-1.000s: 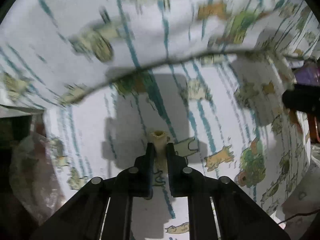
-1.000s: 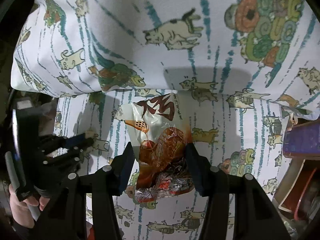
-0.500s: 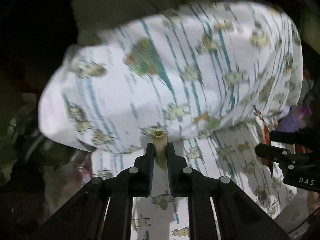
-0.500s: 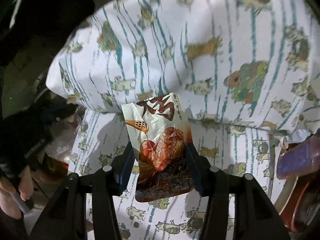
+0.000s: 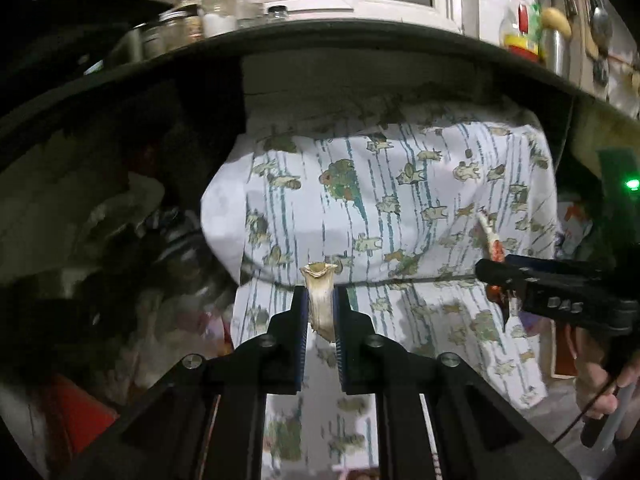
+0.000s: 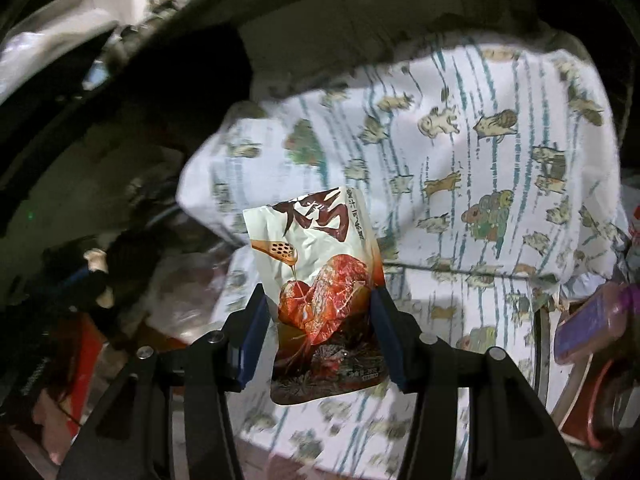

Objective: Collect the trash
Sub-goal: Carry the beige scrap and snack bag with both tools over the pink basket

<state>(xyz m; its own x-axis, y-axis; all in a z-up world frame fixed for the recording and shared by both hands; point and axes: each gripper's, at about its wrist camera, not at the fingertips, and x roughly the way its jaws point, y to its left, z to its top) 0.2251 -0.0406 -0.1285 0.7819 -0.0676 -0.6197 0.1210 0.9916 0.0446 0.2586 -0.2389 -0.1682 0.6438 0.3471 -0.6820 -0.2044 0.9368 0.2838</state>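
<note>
Dark counter edge arches over a cushion in cat-print cloth. Below the cushion's lower edge, the left gripper is clenched on a beige scrap. In front of the cushion, the right gripper grasps a snack wrapper by its sides.

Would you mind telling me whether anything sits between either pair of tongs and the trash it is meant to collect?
Nothing visible does. The left tongs are shut on a small beige scrap, and the right tongs grip the snack wrapper by its edges.
</note>
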